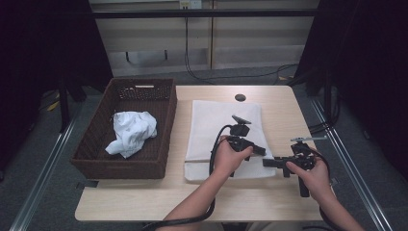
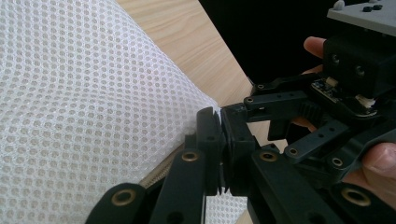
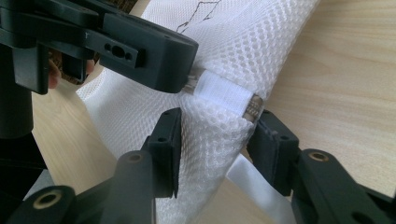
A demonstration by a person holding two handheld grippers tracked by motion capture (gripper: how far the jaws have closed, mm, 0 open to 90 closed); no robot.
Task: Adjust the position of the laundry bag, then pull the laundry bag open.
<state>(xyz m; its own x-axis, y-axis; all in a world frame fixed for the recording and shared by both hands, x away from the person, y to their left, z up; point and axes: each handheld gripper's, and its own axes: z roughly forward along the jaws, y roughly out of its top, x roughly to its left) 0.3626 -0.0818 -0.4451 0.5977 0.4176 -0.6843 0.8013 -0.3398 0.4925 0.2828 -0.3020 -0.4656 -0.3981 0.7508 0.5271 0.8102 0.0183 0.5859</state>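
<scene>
White mesh laundry bag (image 1: 223,139) lies flat on the wooden table (image 1: 279,202), just right of a dark wicker basket (image 1: 94,144) that holds a crumpled white garment (image 1: 131,132). Both grippers work at the bag's near right corner, close to each other.

The left gripper (image 2: 220,140) has its jaws pressed together on the edge of the mesh, beside the zipper (image 2: 159,176) that runs along that hem — a firm pinch on thin cloth. The right gripper (image 3: 215,149) has its jaws standing apart on either side of a raised fold of mesh, just below a small white fabric tab (image 3: 223,92) at the zipper's end; the pads do not yet press on the fold.

By the look of it the bag is light, soft and limp: it will sag and bunch wherever it is not held, and the open weave could catch on a jaw corner. The mesh itself gives little to grip, so the hemmed edge, the zipper tape or the tab is the better place to take hold — doubled cloth there should slip less. With one hand anchoring the corner, the other can grip at the tab or zipper end; pulled too hard, the thin mesh could stretch or slide out of the pinch.
</scene>
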